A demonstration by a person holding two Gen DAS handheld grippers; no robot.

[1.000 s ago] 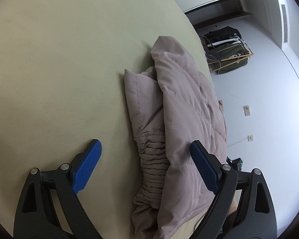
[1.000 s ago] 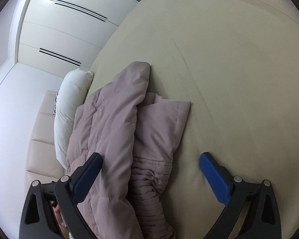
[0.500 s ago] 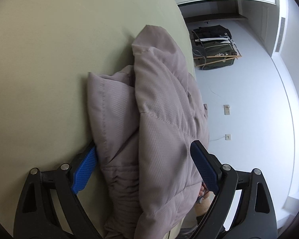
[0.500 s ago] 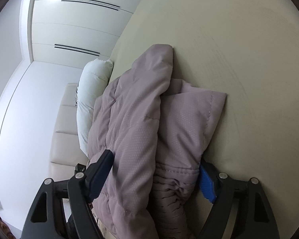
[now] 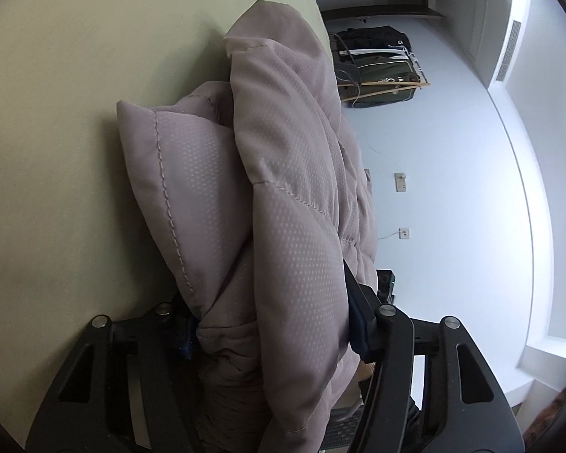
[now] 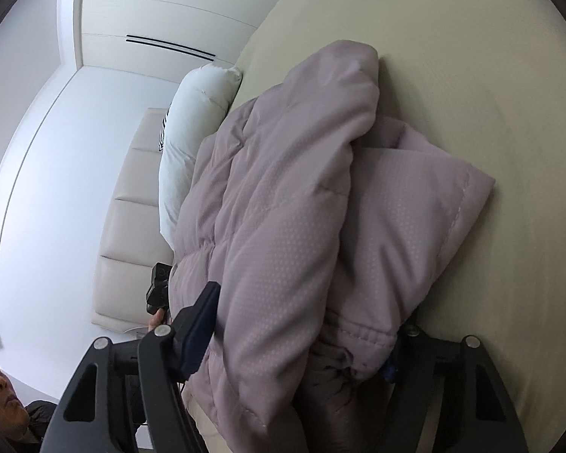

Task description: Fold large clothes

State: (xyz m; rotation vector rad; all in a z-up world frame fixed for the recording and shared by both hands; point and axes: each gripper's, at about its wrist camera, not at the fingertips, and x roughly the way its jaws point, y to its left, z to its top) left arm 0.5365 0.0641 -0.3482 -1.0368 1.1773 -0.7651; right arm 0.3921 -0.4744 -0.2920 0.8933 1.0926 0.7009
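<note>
A mauve quilted puffer jacket (image 5: 283, 196) lies bunched and folded on a beige bed sheet (image 5: 75, 113). In the left wrist view my left gripper (image 5: 271, 324) has its two blue-padded fingers pressed against both sides of the jacket's thick end. In the right wrist view the jacket (image 6: 320, 226) fills the space between the fingers of my right gripper (image 6: 298, 332), which squeeze its other end. The pads are mostly buried in fabric. The jacket's ribbed cuff hangs below, near the camera.
A white pillow (image 6: 196, 128) and a cream padded headboard (image 6: 124, 226) lie beyond the jacket. White wardrobe doors (image 6: 162, 11) stand behind. A rack with dark bags (image 5: 377, 64) is against the far wall. The bed sheet (image 6: 490, 75) stretches out to the right.
Both grippers moved forward onto the jacket from opposite ends and their fingers closed in on its bulk. The jacket now bunches up taller between them.
</note>
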